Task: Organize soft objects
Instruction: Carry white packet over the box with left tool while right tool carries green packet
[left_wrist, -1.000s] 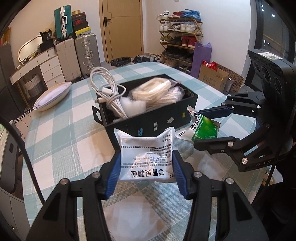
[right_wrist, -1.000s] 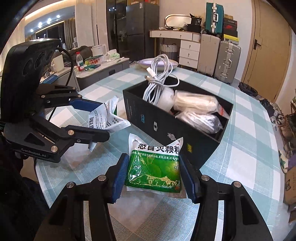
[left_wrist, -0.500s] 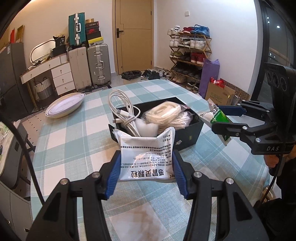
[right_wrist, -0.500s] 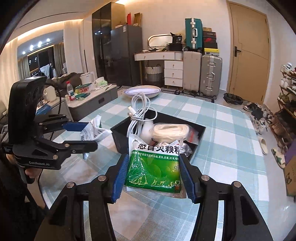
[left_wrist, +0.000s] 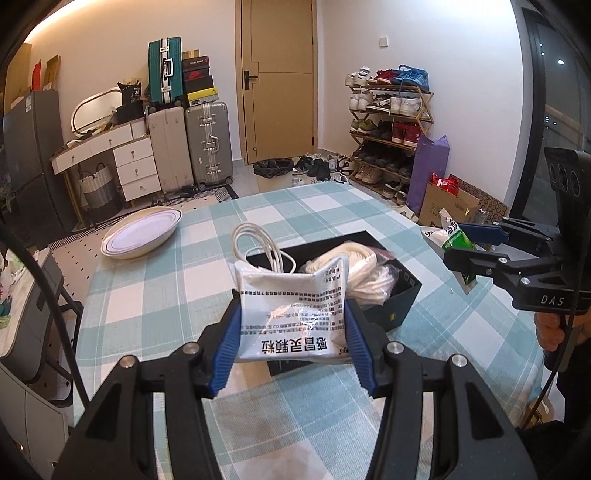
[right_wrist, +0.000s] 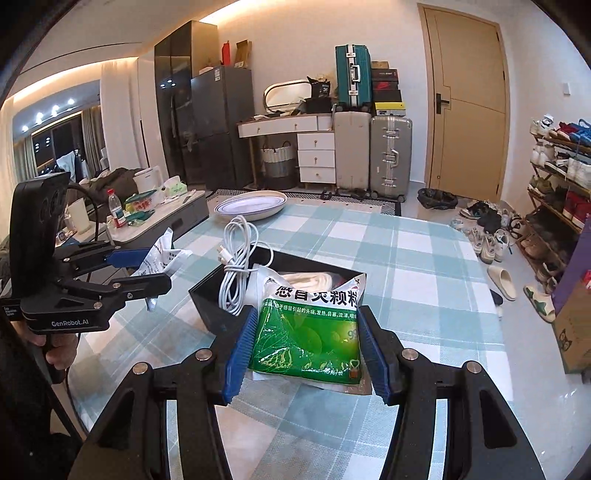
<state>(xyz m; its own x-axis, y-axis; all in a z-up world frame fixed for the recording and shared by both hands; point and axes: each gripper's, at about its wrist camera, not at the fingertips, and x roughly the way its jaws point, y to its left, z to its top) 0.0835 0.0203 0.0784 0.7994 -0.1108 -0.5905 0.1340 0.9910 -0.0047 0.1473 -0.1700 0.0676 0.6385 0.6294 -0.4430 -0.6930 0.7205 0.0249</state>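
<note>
My left gripper (left_wrist: 291, 345) is shut on a white medicine pouch (left_wrist: 293, 314) with black print, held in the air above the near side of the black box (left_wrist: 391, 299). My right gripper (right_wrist: 306, 354) is shut on a green and white medicine pouch (right_wrist: 310, 332), also held above the black box (right_wrist: 210, 306). The box holds a white cable coil (right_wrist: 236, 251) and bagged white rope (left_wrist: 365, 266). Each gripper shows in the other's view, the right gripper (left_wrist: 465, 247) at right and the left gripper (right_wrist: 147, 266) at left, with its pouch.
The box stands on a table with a teal checked cloth (left_wrist: 155, 280). A white oval dish (left_wrist: 142, 232) lies at the table's far left corner. Suitcases, drawers, a door and a shoe rack stand beyond the table.
Both grippers have risen with their pouches, from table height beside the box to well above it. The box now appears lower and smaller in both views.
</note>
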